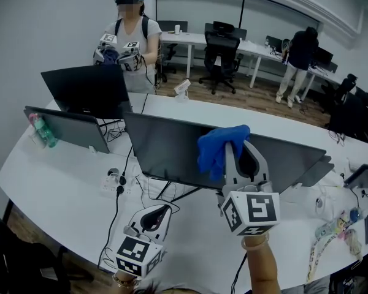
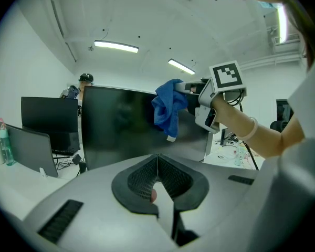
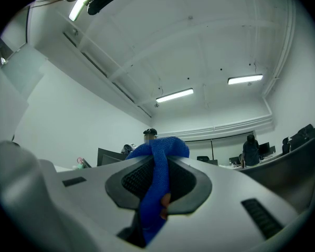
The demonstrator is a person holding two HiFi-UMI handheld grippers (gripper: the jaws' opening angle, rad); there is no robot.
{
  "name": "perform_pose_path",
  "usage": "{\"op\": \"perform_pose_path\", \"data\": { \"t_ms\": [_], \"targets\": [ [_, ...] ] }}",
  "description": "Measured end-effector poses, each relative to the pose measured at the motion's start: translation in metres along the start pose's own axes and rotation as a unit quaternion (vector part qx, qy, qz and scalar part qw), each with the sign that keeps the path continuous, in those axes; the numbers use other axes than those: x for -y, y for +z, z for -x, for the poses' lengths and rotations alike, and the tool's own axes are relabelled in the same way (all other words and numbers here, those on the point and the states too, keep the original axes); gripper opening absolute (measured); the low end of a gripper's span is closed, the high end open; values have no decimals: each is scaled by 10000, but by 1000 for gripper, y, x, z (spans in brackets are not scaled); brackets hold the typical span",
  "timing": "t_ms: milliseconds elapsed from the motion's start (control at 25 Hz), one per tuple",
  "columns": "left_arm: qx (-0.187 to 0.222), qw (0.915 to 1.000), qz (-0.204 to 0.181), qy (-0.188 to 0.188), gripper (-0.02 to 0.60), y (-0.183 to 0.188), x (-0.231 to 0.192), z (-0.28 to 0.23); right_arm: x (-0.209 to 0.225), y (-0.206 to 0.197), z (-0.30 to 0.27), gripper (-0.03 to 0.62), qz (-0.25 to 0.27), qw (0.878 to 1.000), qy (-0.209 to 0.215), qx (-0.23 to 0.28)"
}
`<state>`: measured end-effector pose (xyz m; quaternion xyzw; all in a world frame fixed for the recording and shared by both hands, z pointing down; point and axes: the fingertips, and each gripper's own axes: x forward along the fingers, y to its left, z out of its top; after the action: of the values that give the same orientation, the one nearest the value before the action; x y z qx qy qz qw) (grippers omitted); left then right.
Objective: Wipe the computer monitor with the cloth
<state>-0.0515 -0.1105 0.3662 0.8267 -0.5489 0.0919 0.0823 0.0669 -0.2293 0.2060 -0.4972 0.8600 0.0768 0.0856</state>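
A wide black monitor (image 1: 165, 152) stands on the white desk (image 1: 61, 188), its dark screen (image 2: 121, 125) facing me. My right gripper (image 1: 240, 142) is raised in front of the screen's upper right part, shut on a blue cloth (image 1: 216, 149) that bunches over its tips. In the left gripper view the cloth (image 2: 168, 106) hangs against the screen from the right gripper (image 2: 191, 96). In the right gripper view the cloth (image 3: 156, 177) runs down between the jaws of the right gripper (image 3: 158, 159). My left gripper (image 1: 154, 215) is low over the desk below the monitor, and its jaws (image 2: 157, 161) are shut on nothing.
Left of the monitor stand a second black monitor (image 1: 86, 90), a tilted screen (image 1: 64, 127) and a bottle (image 1: 43, 130). A power strip (image 1: 113, 182) with cables lies under the monitor. A person (image 1: 130, 35) with grippers stands opposite. Lanyards (image 1: 331, 231) lie at right.
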Motion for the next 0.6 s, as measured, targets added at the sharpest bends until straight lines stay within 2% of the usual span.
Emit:
{"op": "perform_pose_path", "data": {
  "t_ms": [600],
  "targets": [
    [-38, 9999, -86, -107, 12, 0, 32, -14, 34, 1, 20, 67, 4, 9999, -151, 37]
  ]
}}
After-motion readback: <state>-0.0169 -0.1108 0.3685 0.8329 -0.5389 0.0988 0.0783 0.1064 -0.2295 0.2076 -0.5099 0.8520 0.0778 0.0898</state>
